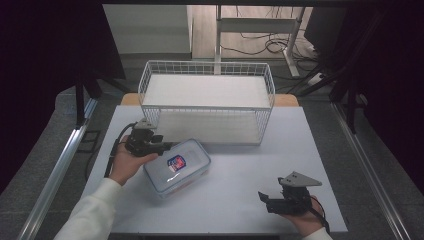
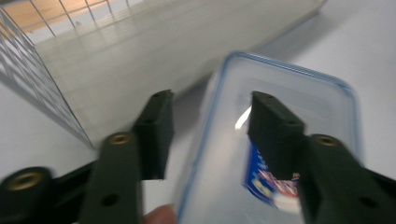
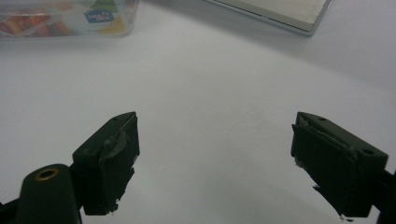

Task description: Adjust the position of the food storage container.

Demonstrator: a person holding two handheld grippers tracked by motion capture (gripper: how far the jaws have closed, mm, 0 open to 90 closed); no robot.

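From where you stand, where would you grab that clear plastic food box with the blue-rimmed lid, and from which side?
Probably its long edge on the person's left. The food box lies flat and too broad to span, so one jaw goes over the lid and one outside the wall. The left hand-held gripper straddles that rim already; whether its pads press yet is unclear.

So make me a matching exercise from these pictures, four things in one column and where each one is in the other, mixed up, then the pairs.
Things:
1. wire basket
2. plastic box
3. left tongs
4. right tongs

Places:
A. over the bare table near the front right
B. at the far edge of the table
C. straddling the box's near-left rim
D. flat on the table in front of the basket

Pairs: 1-B, 2-D, 3-C, 4-A
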